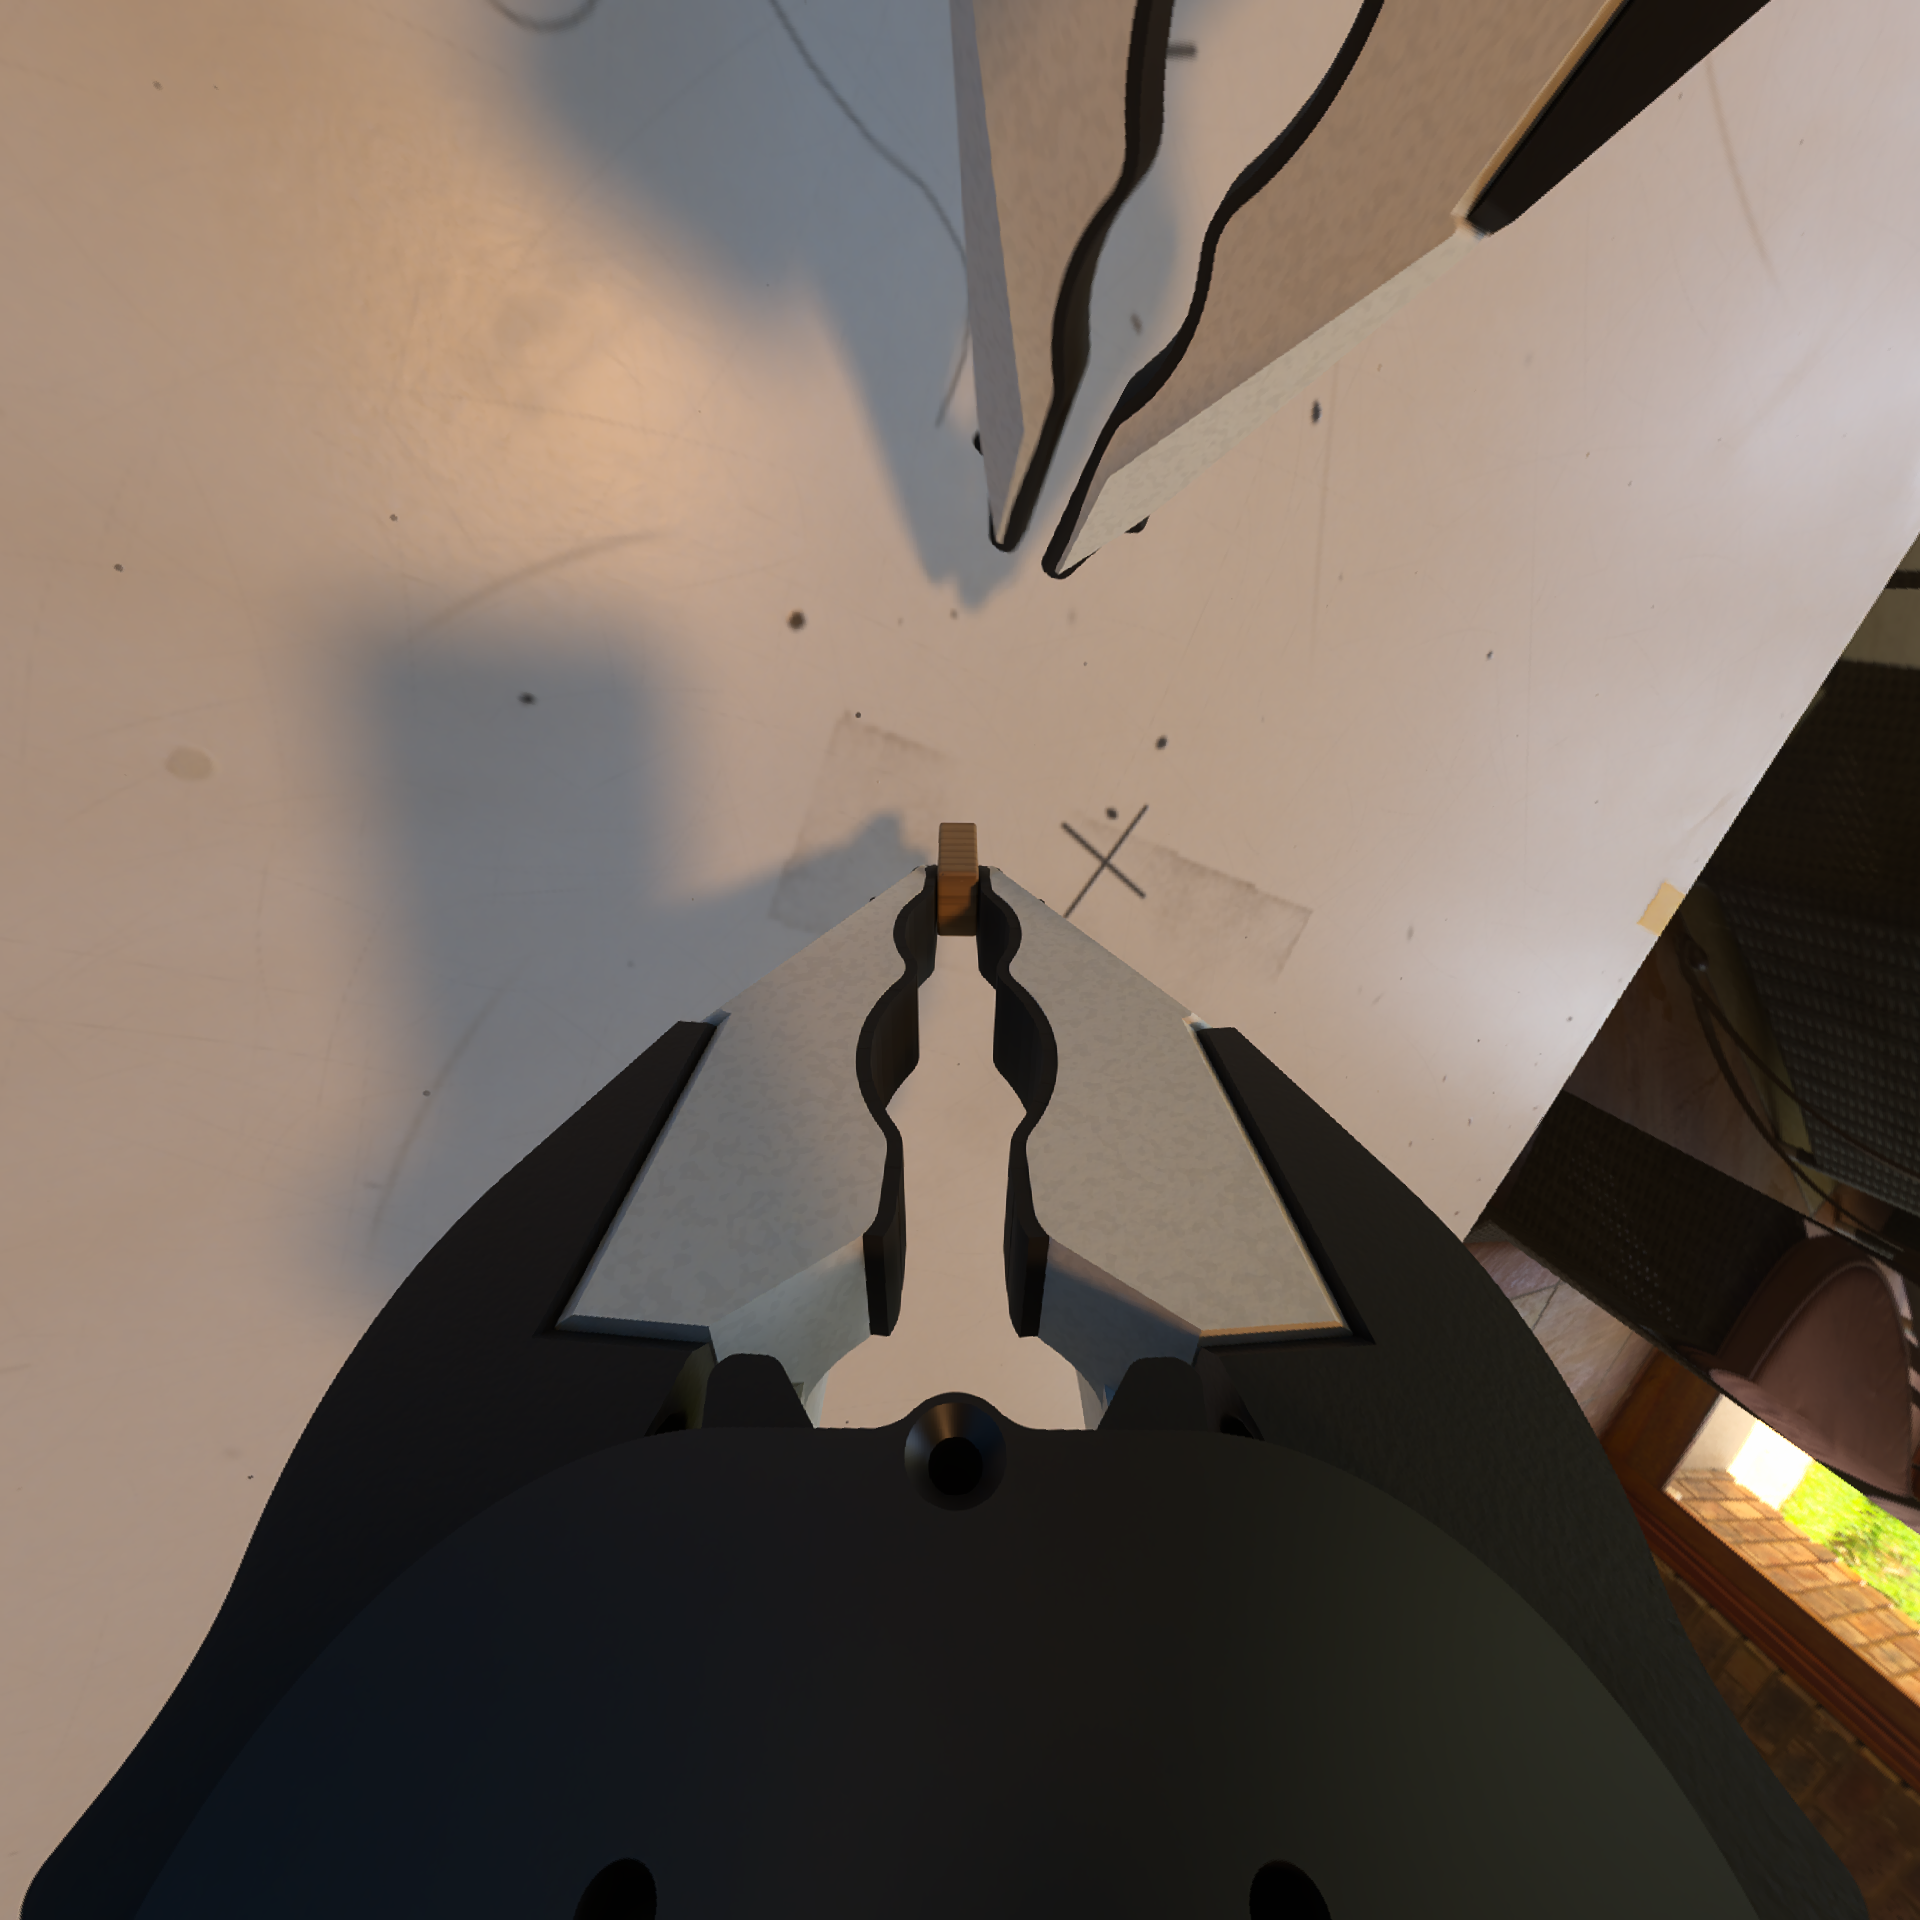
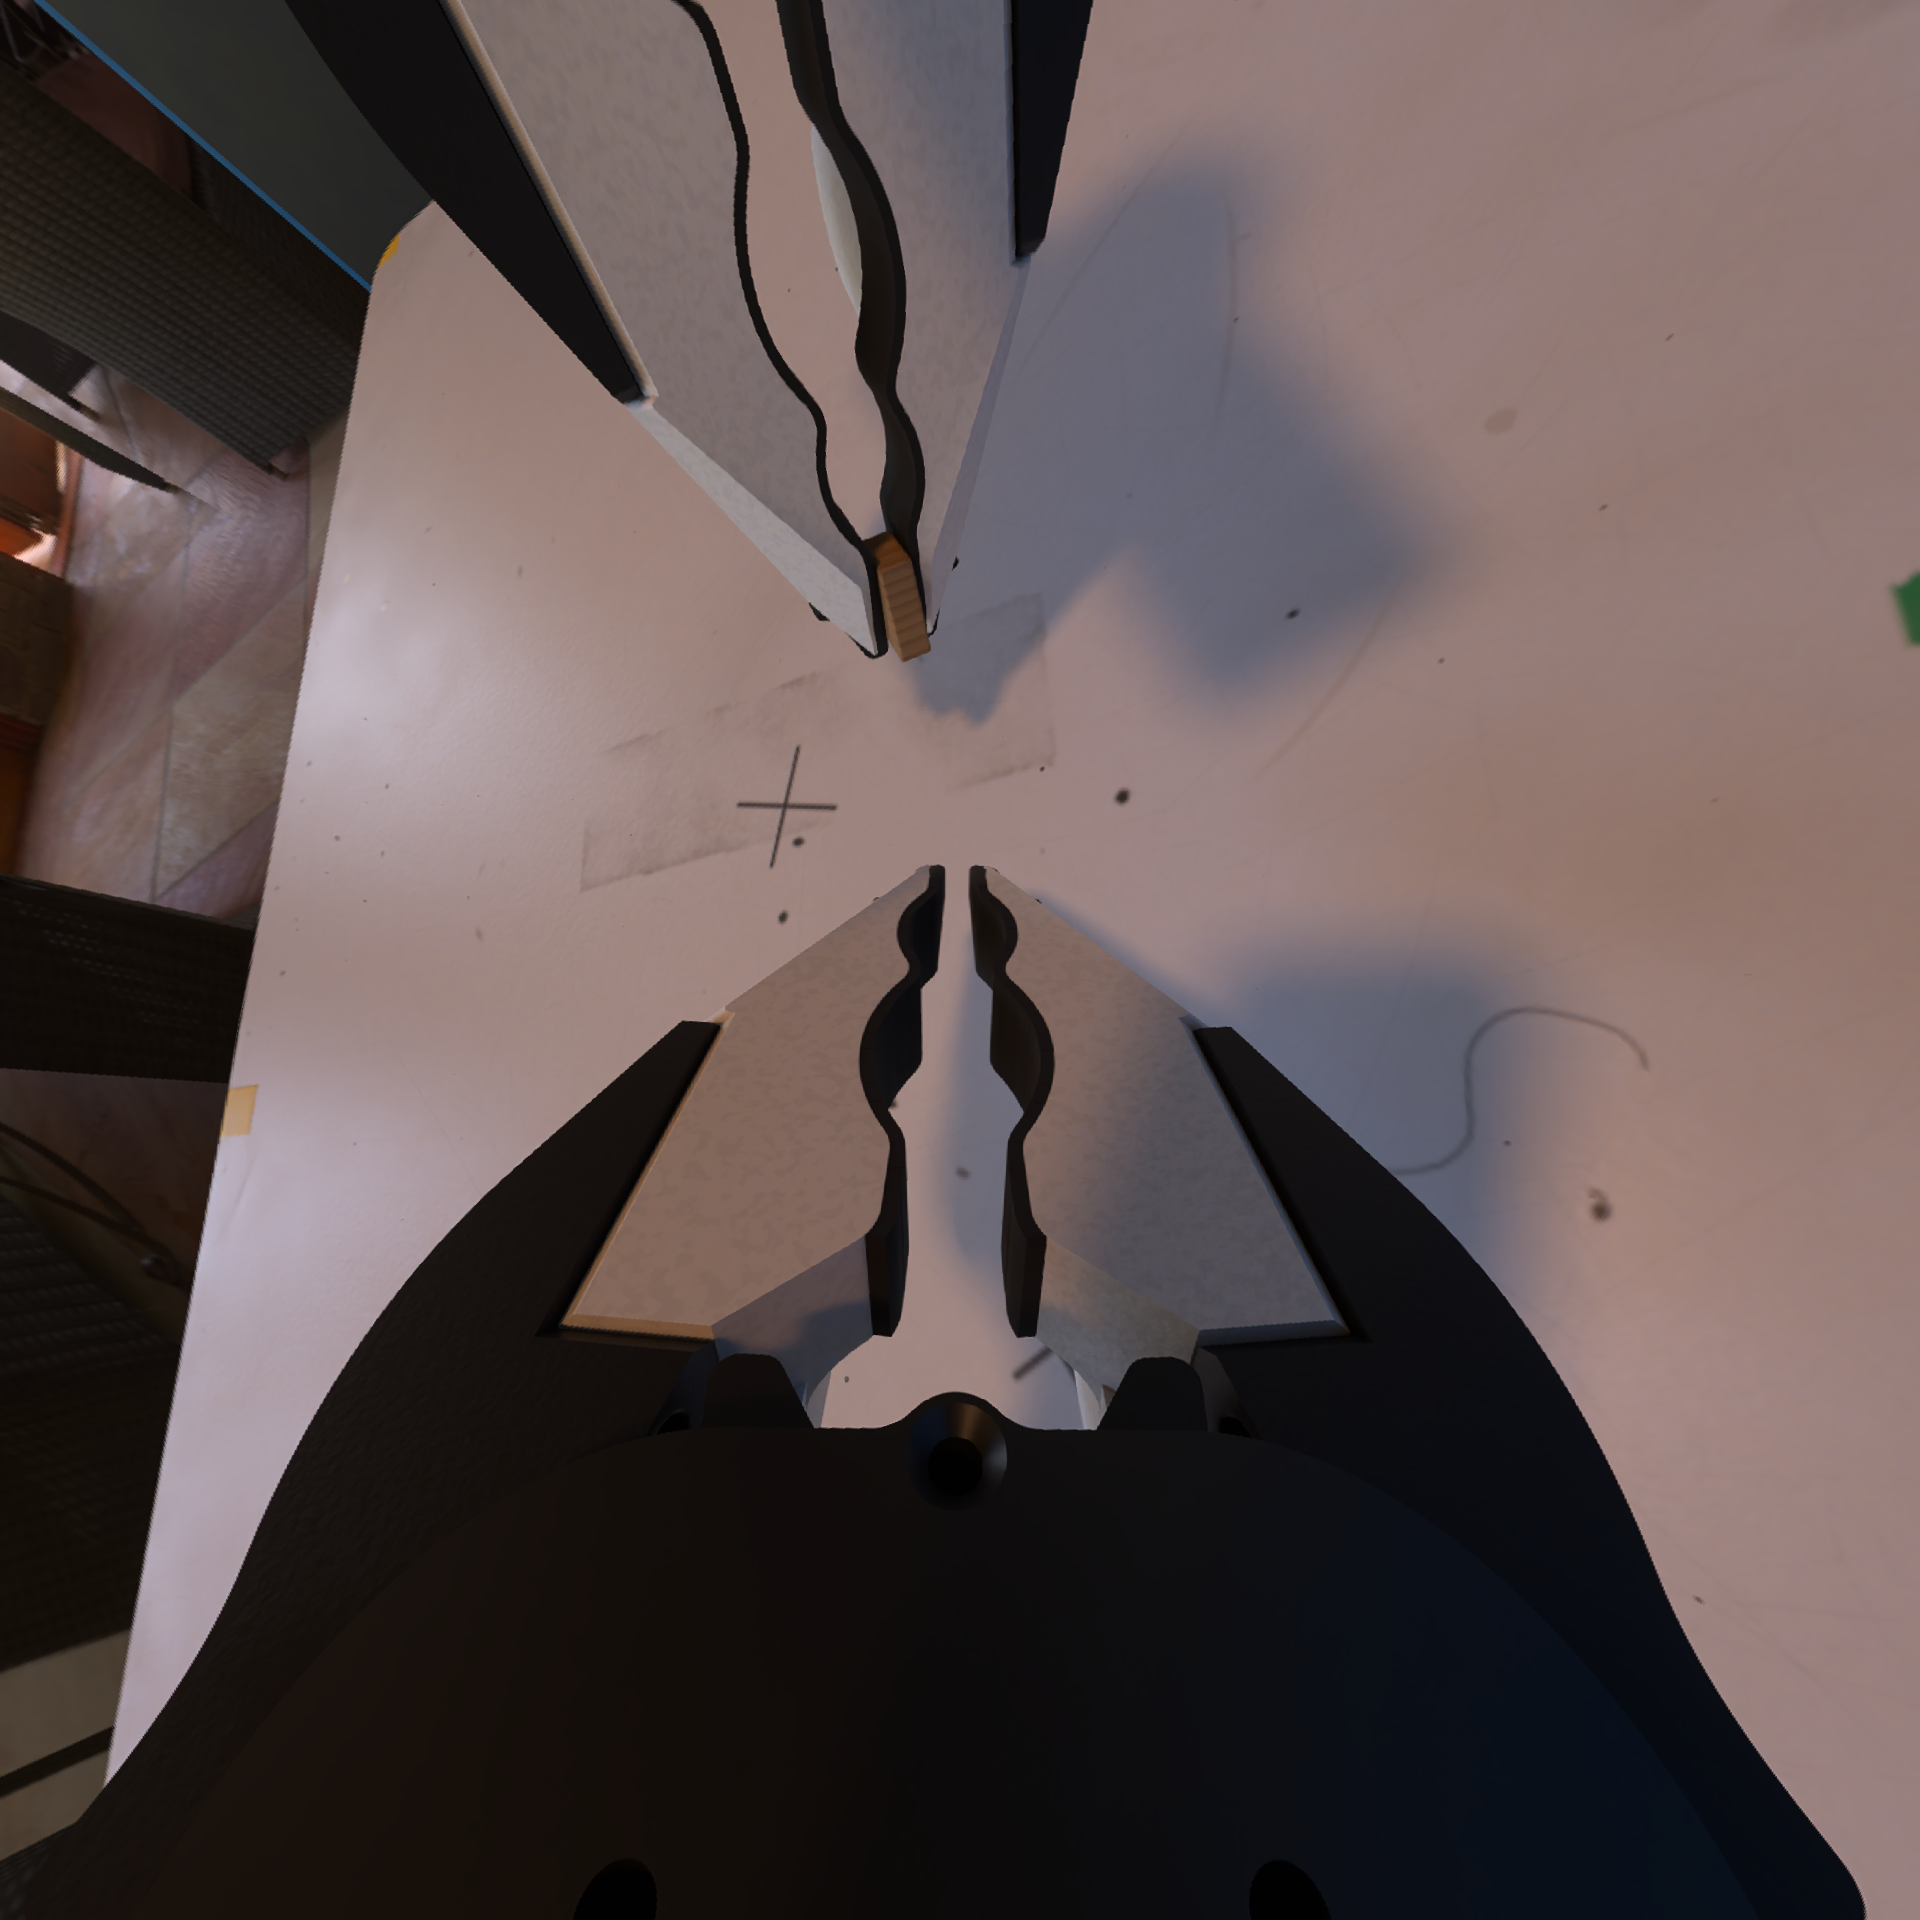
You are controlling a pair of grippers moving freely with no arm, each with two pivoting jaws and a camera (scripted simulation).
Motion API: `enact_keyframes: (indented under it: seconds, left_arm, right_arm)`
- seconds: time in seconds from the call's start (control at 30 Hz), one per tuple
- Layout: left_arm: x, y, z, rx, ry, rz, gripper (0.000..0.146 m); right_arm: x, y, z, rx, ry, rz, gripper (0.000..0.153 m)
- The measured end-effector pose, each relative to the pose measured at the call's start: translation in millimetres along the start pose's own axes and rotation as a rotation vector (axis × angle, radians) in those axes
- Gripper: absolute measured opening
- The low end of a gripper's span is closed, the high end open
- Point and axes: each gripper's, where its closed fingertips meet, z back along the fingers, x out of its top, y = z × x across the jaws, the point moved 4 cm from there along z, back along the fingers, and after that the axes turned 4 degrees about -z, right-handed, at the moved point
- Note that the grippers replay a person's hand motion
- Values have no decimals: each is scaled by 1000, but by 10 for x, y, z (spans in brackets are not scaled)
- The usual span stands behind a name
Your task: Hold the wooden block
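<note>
Here the left claw [image 1: 958, 883] pinches the wooden block [image 1: 958, 878] at its tips. Straight ahead, the right claw [image 2: 956, 878] sits nearly closed, holding nothing. A pen cross [image 1: 1107, 860] marks the table [image 1: 416, 468] beside the block.

left tongs [image 1: 958, 883] clamped on block; right tongs [image 2: 957, 878] nearly closed, empty.

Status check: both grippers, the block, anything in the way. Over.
Left gripper shut on the small tan wooden block, pinched at the fingertips above the white table. Right gripper empty, narrow gap between tips, facing it. Nothing in the way.
</note>
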Motion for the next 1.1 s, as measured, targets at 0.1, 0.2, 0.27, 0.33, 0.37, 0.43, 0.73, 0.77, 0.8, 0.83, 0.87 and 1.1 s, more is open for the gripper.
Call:
enact_keyframes:
  seconds: [0.1, 0.2, 0.27, 0.33, 0.37, 0.43, 0.73, 0.77, 0.8, 0.83, 0.87, 1.1]
  left_arm:
    - [-3, -3, -6, -2, 5, -3, 6]
    - [3, -3, -2, -5, -5, 0, 6]
    - [0, -2, -3, -1, -1, -2, 6]
    - [1, -7, -6, -5, -1, -1, 6]
    - [1, -6, -10, -4, 2, 0, 6]
    - [2, -7, -18, -5, 8, -1, 6]
    - [10, -6, -28, -35, 5, -1, 6]
    - [14, -5, -33, -36, 4, 0, 6]
    - [16, -6, -36, -38, 3, 0, 6]
    - [17, -8, -38, -43, 2, 2, 6]
    - [18, -7, -40, -45, 0, 2, 6]
    - [-6, 6, -41, -44, 4, 10, 6]
  right_arm:
    - [62, 0, 58, -37, -4, 57, 14]
    - [128, 30, 61, -41, -3, 109, 17]
    - [146, 37, 7, -37, 10, 128, 13]
    - [163, 51, -49, -25, 10, 137, 9]
    - [171, 62, -72, -22, 8, 146, 6]
    - [179, 77, -107, -29, 13, 164, 2]
    - [170, 86, -103, -44, 30, 163, 2]
    - [166, 86, -100, -43, 30, 160, 2]
    - [160, 88, -97, -39, 30, 155, 2]
    - [154, 89, -93, -34, 32, 149, 2]
    - [149, 90, -88, -31, 35, 142, 2]
    - [134, 78, -71, -27, 40, 119, 2]
